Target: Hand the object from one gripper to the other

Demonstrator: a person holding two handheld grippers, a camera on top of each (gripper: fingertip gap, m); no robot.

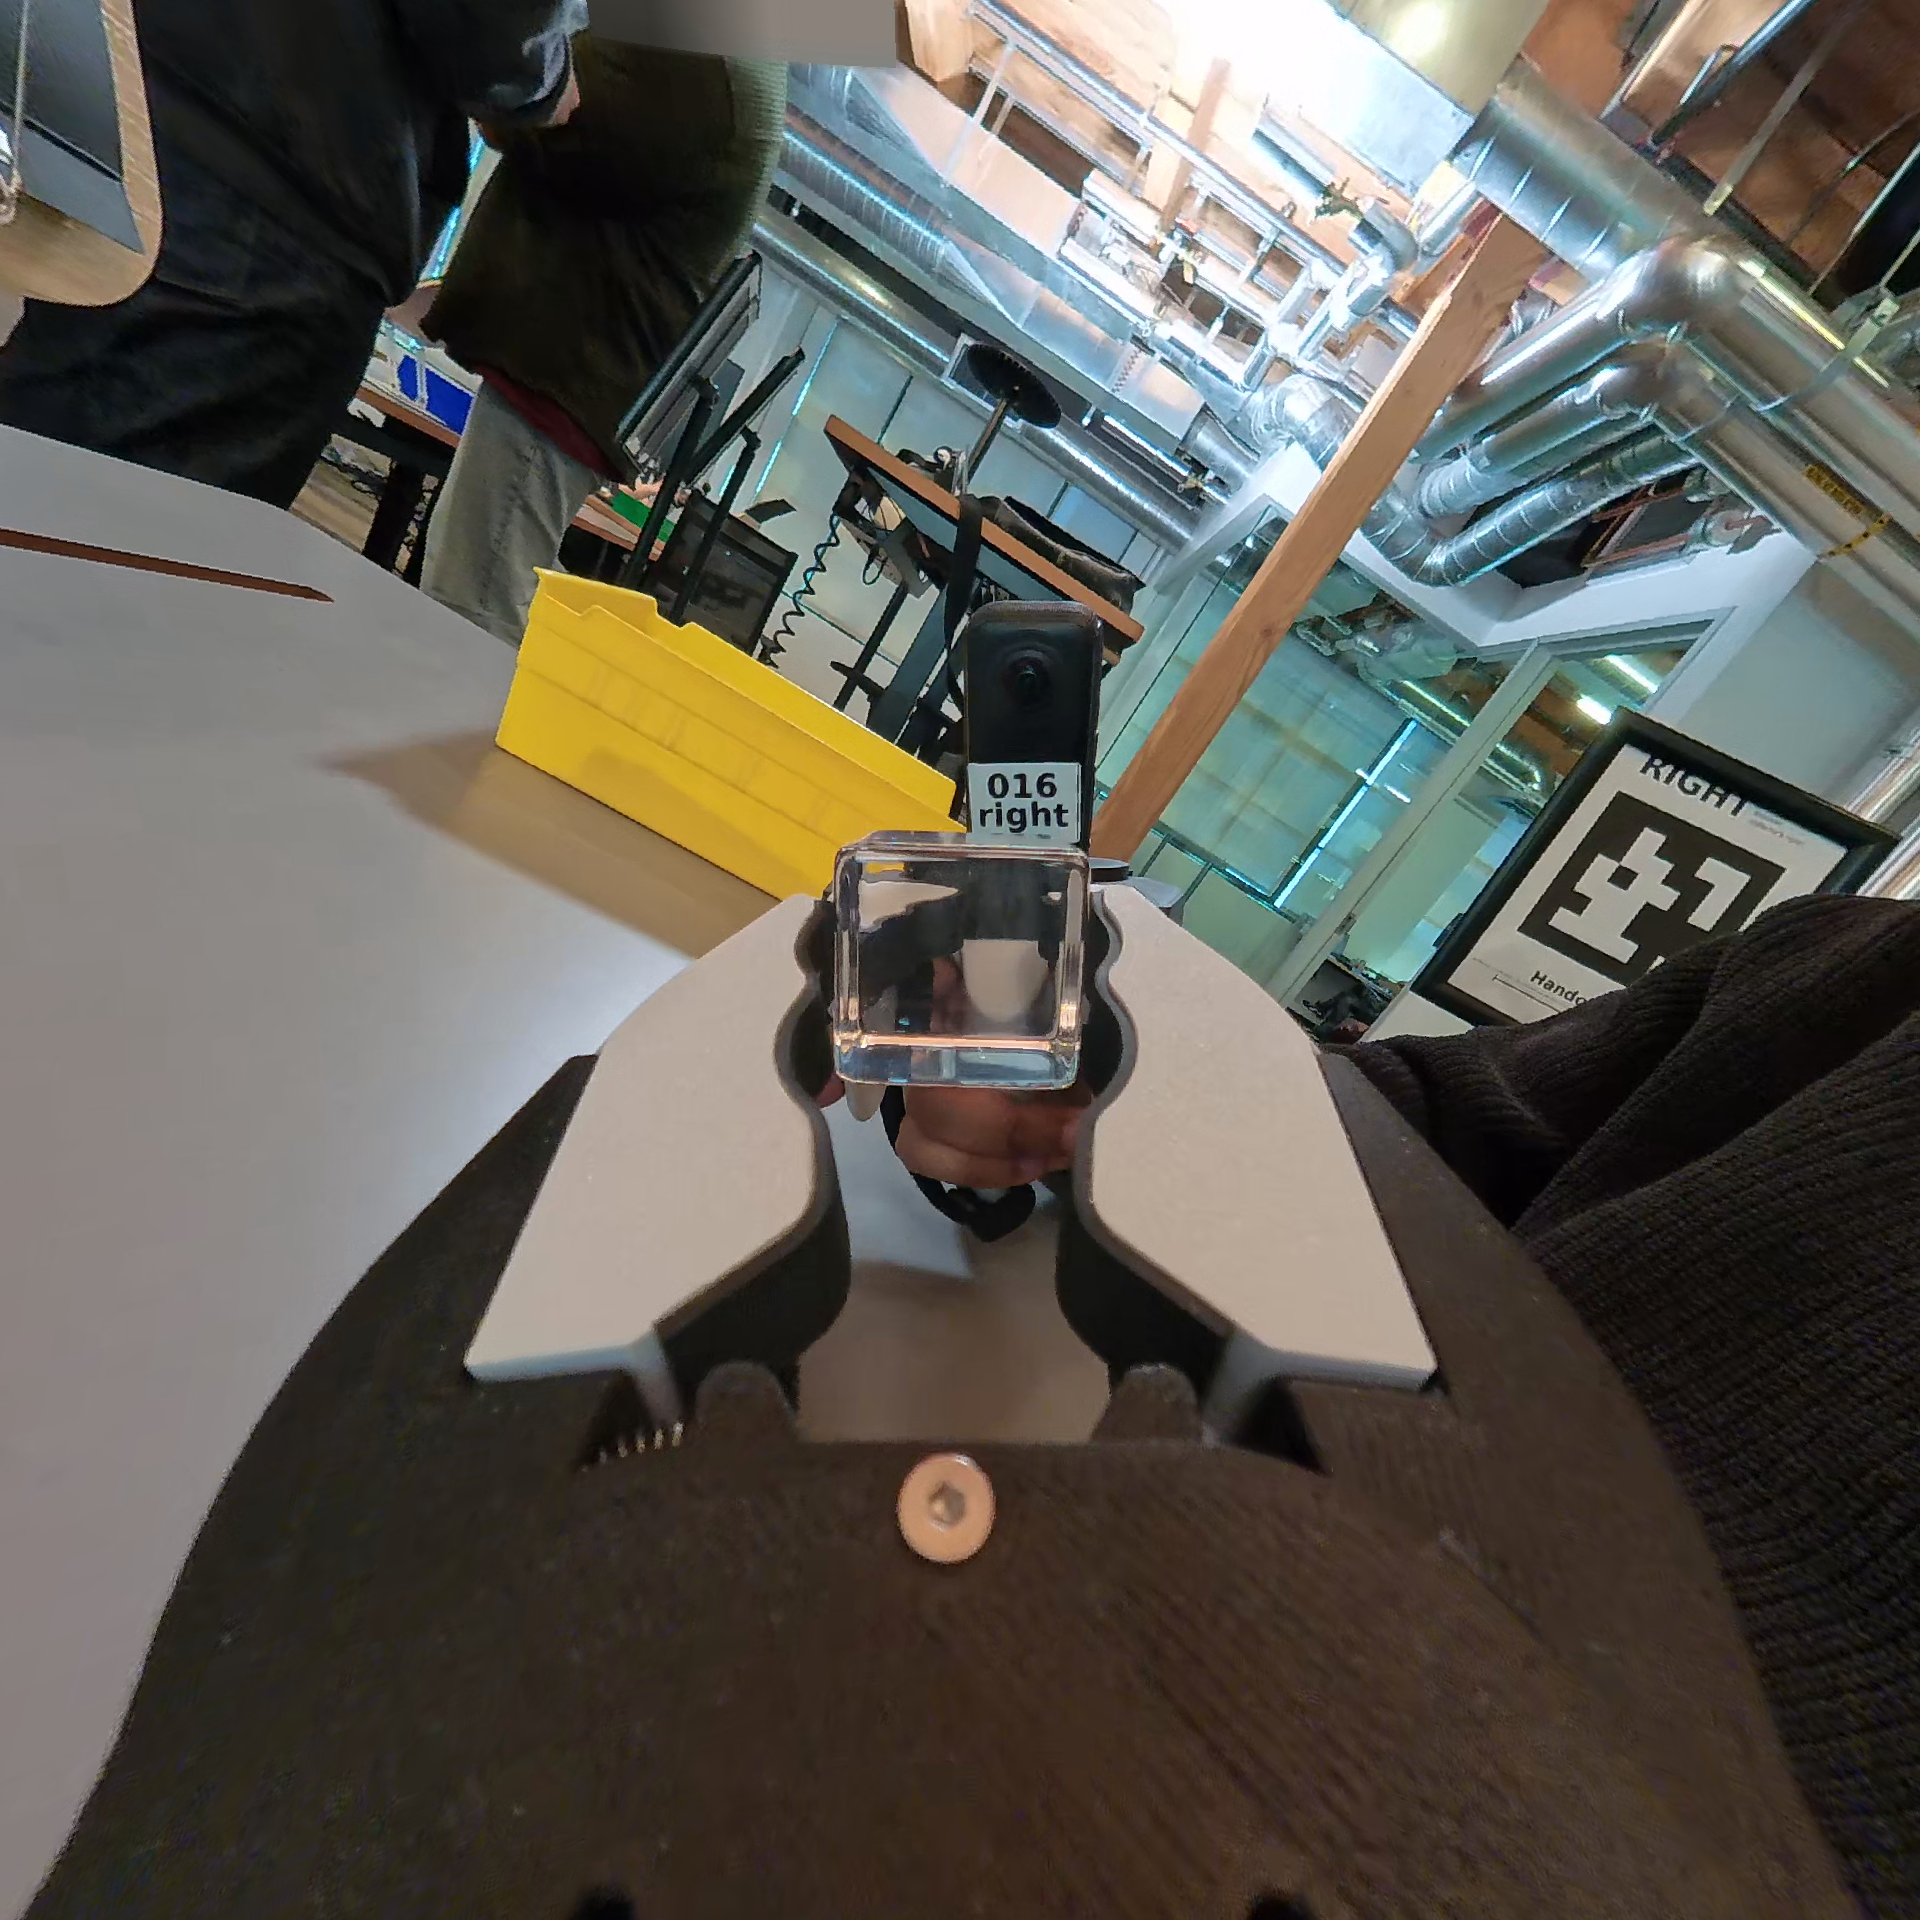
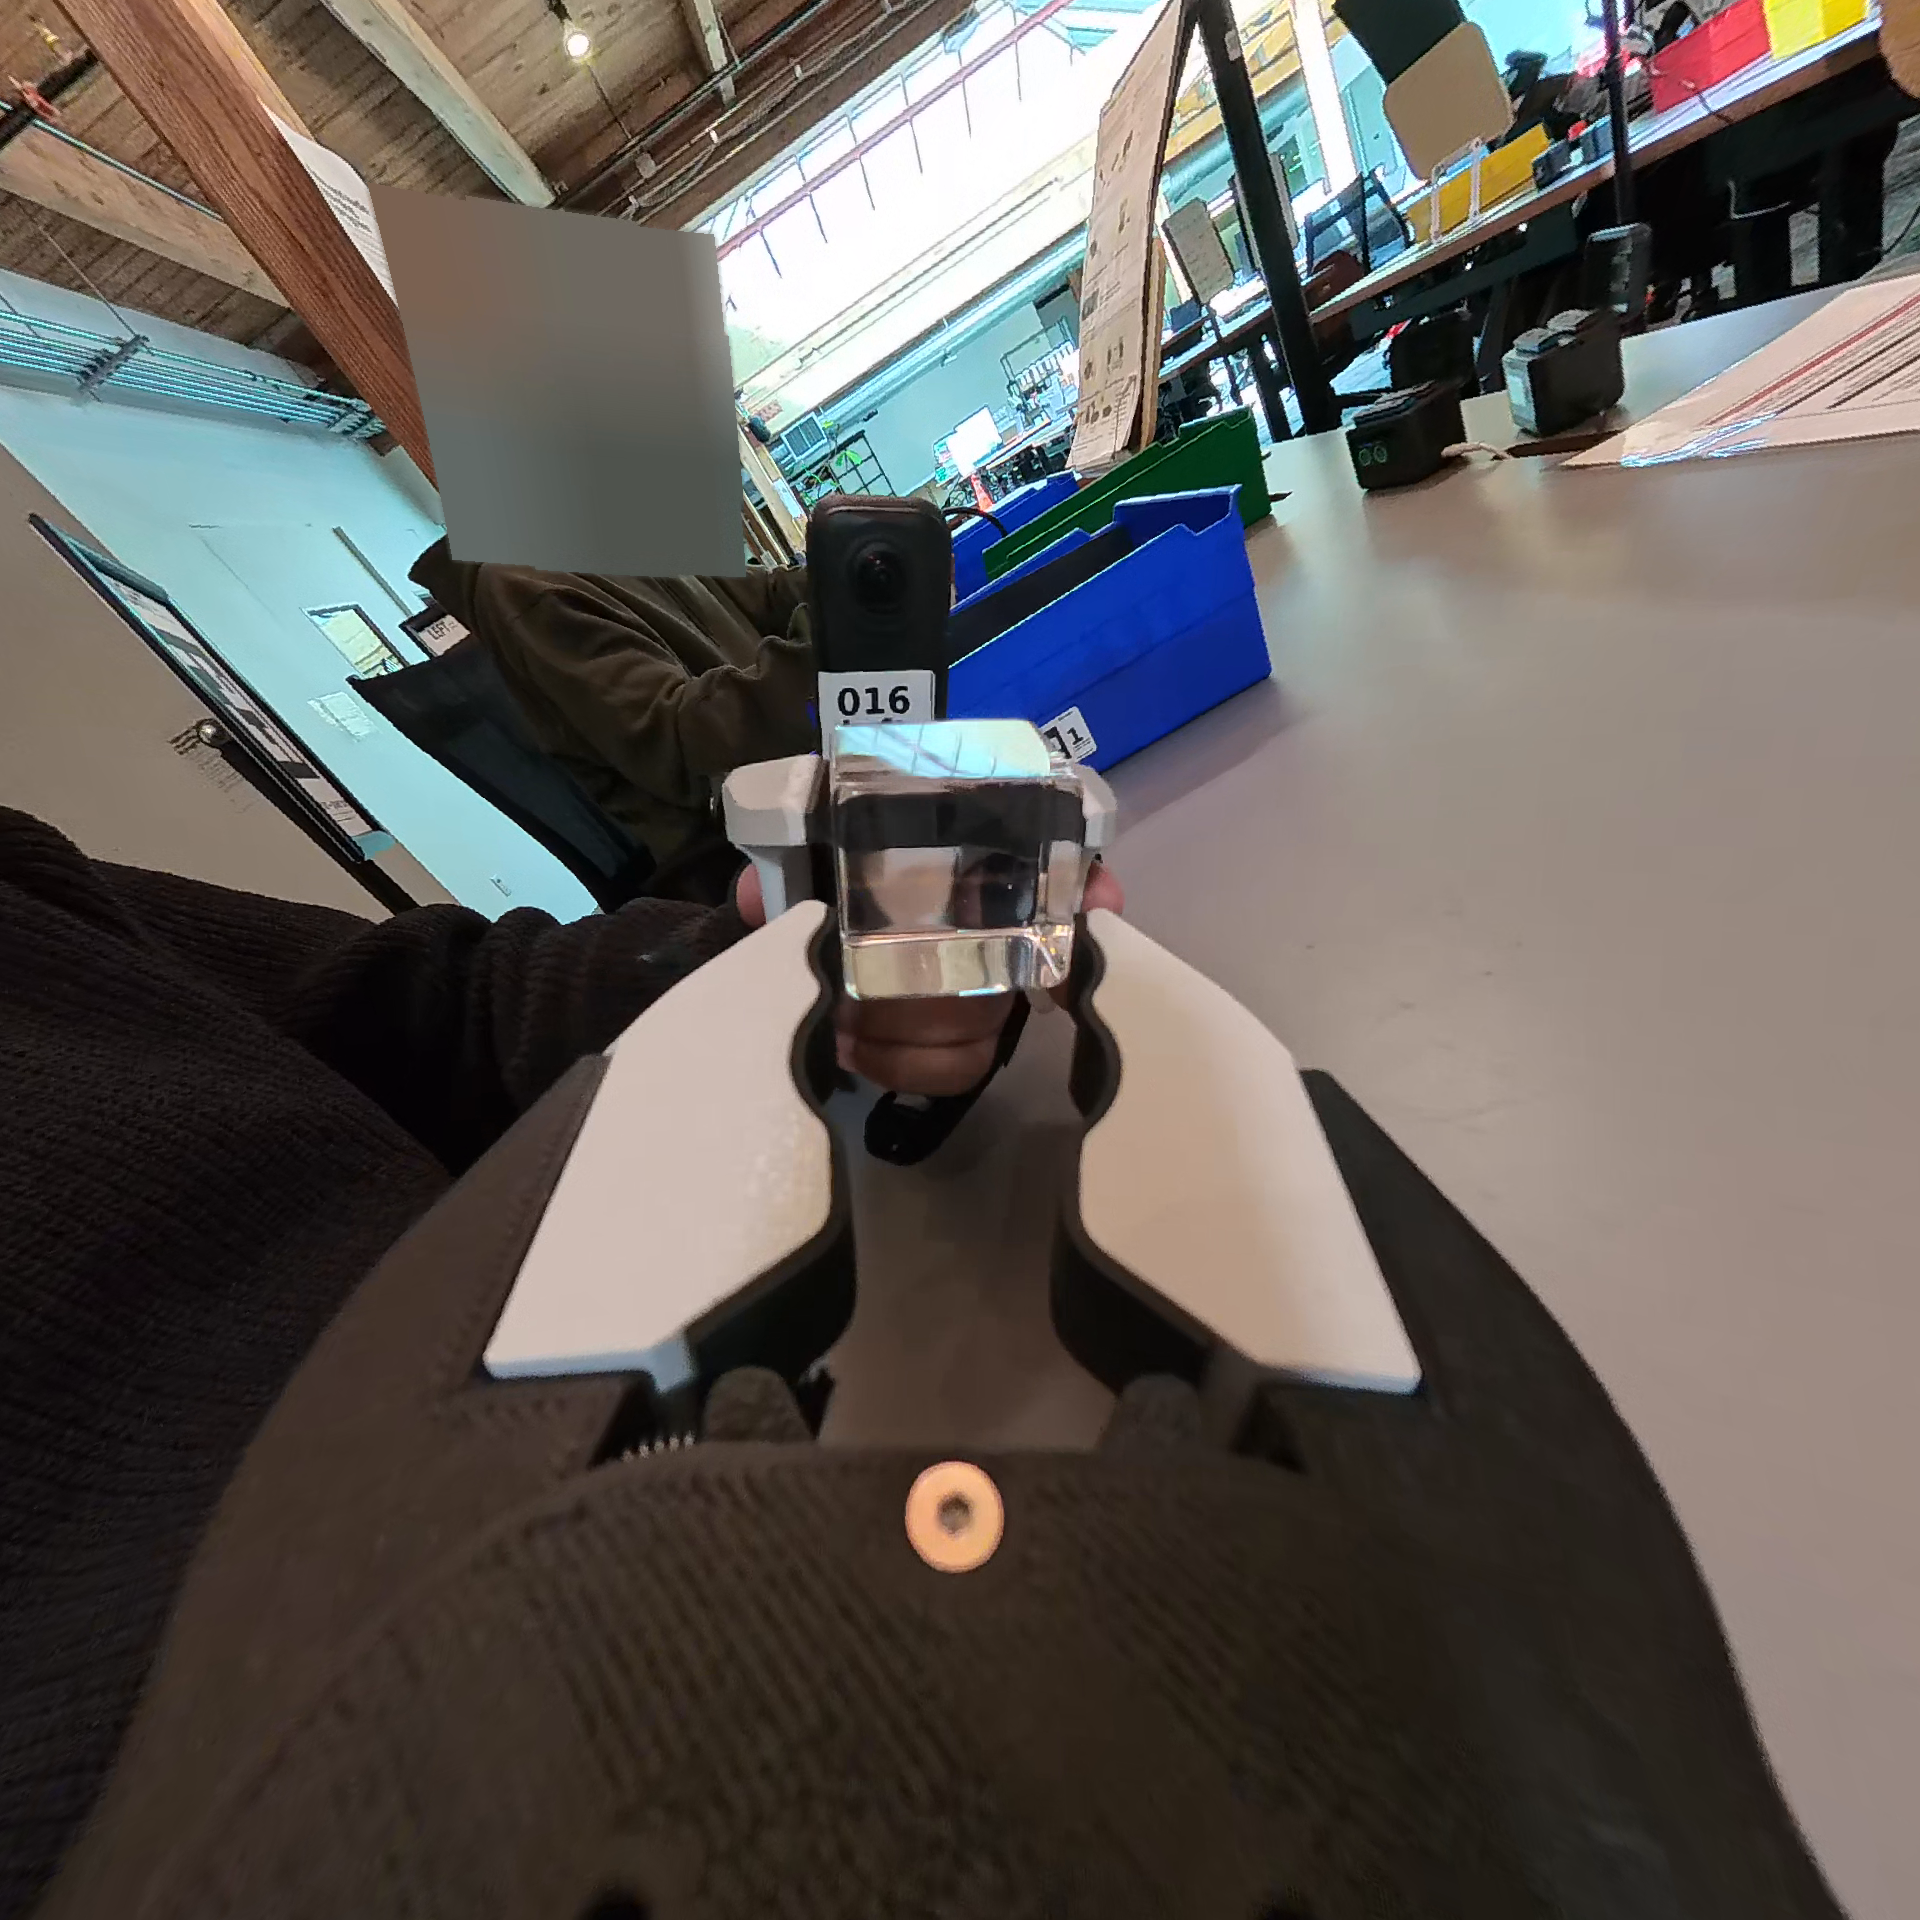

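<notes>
A clear cube [image 1: 961, 966] hangs above the grey table [image 1: 208, 883], held between two grippers that face each other. My left gripper [image 1: 961, 935] is shut on it, a finger pressed to each side. In the right wrist view the cube [image 2: 951, 873] sits between the tips of my right gripper [image 2: 951, 935], which is closed to the same width around its near end. The left gripper [image 2: 920, 800] clamps its far end there. In the left wrist view only the right gripper's black camera body [image 1: 1029, 686] rises behind the cube. Its fingers are hidden.
A yellow bin [image 1: 675, 717] stands on the table behind the cube. Blue bins [image 2: 1122, 623] and a green bin [image 2: 1164, 468] lie to the right, with small black devices [image 2: 1403, 431] and a paper sheet [image 2: 1787, 384] farther back. People stand at back left [image 1: 260, 208]. My left and right fingertips are right by each other.
</notes>
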